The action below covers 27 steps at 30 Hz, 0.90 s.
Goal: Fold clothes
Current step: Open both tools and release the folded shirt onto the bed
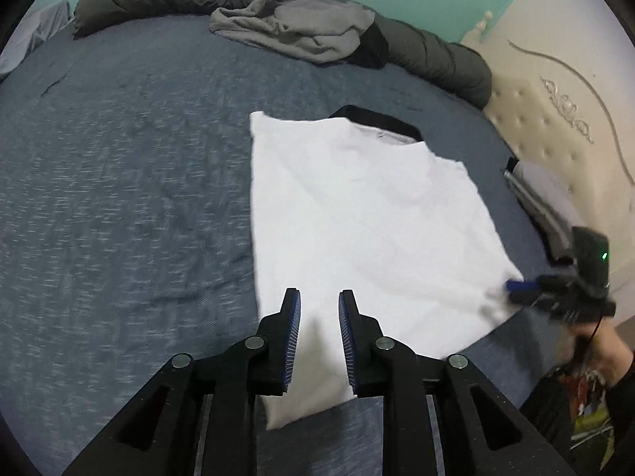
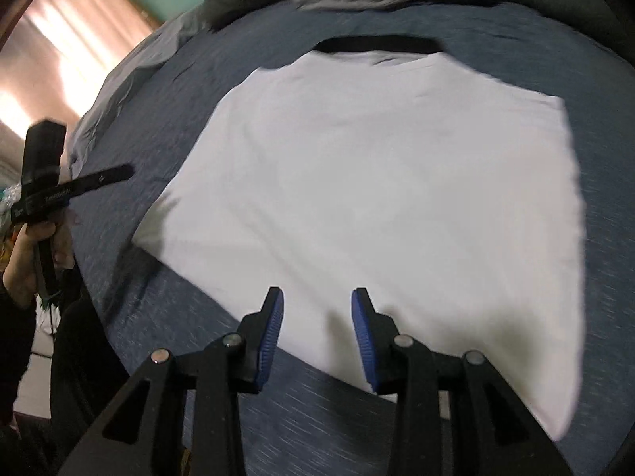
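The white shirt (image 1: pixel 357 214) lies flat on the bed (image 1: pixel 119 182), narrowed to a rectangle, lengthwise folds apparently left. Left tongs (image 1: pixel 318 297) and right tongs (image 2: pixel 317 297) hover spread over its near hem.

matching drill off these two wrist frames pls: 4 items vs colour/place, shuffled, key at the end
Items:
1. T-shirt
2. crumpled garment
3. bed cover
4. headboard

Descriptions:
A. grey, heaped at the far edge of the bed
B. cream, tufted, at the right in the left wrist view
C. white, spread flat in the middle
D. blue-grey, under everything

Pairs: 1-C, 2-A, 3-D, 4-B
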Available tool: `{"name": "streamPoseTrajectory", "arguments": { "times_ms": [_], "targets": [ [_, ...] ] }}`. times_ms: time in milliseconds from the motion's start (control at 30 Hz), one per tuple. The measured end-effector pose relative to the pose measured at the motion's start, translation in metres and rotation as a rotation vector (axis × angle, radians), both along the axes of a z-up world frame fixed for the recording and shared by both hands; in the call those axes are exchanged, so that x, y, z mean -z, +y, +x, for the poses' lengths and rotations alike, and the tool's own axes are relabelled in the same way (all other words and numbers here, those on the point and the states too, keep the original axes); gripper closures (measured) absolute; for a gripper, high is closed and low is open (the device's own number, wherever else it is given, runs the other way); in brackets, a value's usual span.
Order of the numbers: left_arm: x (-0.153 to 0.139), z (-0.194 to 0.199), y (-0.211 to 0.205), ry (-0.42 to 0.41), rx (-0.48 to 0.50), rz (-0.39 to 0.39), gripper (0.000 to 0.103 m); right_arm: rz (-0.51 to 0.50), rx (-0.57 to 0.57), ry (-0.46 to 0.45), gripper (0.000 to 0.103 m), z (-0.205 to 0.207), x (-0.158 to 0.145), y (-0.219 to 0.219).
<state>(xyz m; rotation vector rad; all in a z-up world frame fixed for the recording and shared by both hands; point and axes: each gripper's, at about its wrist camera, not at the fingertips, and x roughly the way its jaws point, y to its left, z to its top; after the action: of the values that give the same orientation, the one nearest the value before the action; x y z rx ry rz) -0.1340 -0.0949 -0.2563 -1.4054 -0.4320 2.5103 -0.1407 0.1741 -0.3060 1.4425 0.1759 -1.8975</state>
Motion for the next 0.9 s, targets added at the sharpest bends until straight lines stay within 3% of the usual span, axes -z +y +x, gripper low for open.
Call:
{"name": "streamPoseTrajectory", "arguments": {
  "times_ms": [133,333,467,700,900],
  "targets": [
    [0.009,0.0,0.003,0.001,-0.01,-0.007,0.078,0.04,-0.031,-0.026,0.076,0.006,0.017,-0.034],
    [0.027,0.001,0.003,0.021,-0.051,0.042,0.078,0.161,-0.072,-0.072,0.084,0.026,0.049,-0.049],
    [0.042,0.004,0.003,0.02,-0.076,0.101,0.077,0.16,-0.066,-0.066,0.084,0.032,0.045,-0.046],
    [0.043,0.011,0.003,0.038,-0.069,0.11,0.076,0.123,-0.008,0.009,0.085,0.019,0.017,-0.047],
    [0.037,0.017,0.0,0.062,-0.081,0.131,0.071,0.219,0.005,0.013,0.086,0.007,0.037,-0.066]
  ]
}}
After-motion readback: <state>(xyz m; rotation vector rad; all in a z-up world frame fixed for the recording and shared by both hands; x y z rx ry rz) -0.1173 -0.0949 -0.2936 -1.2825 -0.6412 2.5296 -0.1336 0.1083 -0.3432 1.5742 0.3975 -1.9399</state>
